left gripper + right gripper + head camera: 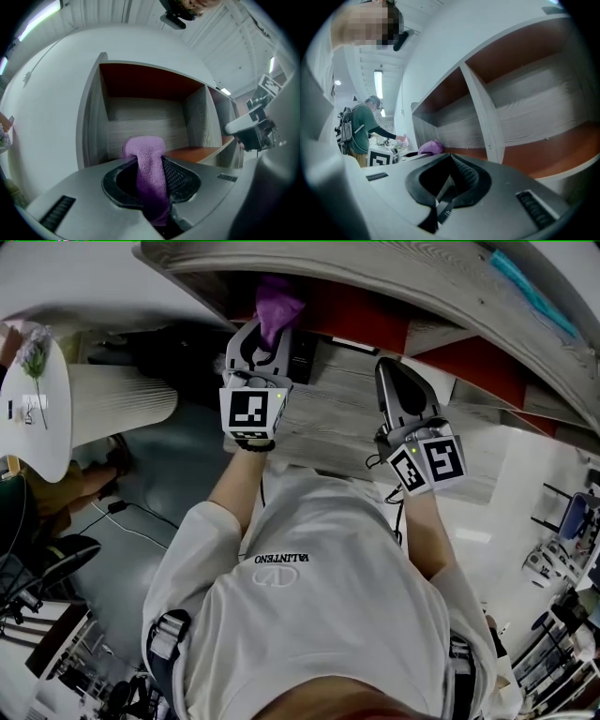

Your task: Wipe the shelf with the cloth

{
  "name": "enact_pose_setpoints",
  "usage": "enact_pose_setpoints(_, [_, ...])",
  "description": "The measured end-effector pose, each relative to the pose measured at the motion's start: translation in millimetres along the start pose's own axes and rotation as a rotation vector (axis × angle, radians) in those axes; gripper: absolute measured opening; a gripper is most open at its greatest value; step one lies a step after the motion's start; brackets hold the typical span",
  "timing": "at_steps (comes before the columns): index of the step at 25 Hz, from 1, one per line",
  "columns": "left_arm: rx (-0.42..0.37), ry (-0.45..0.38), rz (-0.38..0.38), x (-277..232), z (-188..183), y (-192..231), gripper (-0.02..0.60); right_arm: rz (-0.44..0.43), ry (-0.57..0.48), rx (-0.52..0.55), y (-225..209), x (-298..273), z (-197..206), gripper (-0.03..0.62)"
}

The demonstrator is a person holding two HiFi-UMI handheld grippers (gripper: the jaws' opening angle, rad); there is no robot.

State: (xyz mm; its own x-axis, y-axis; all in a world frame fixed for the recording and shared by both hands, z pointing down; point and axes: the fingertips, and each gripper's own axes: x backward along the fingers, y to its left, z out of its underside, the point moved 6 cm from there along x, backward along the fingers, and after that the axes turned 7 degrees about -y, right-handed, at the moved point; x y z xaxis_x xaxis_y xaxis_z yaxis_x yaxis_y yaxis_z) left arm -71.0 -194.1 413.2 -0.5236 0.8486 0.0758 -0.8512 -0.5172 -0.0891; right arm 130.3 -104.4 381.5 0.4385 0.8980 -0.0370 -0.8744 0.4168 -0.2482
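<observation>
In the head view the left tongs (265, 334) lift a purple cloth (277, 298) to the edge of a wood-grain shelf (441, 282) with red-brown inner panels, and the right tongs (392, 371) point at it nearby; the person's white T-shirt (309, 615) reads "VALENTINO". In the left gripper view the left tongs (151, 180) are clenched on the cloth (147, 157), whose bunched top stands before an open compartment of the shelf (145, 122). In the right gripper view the right tongs (449, 180) are pressed together on nothing, facing the shelf (534, 117), with the cloth (431, 147) off to their left.
</observation>
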Motion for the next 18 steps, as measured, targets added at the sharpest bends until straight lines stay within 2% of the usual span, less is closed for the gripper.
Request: enact_pose_setpoints(18, [0.018,0.017,0.075,-20,-8,-64,0.086,0.008,-0.02,-0.008,-20,21,-6,-0.002])
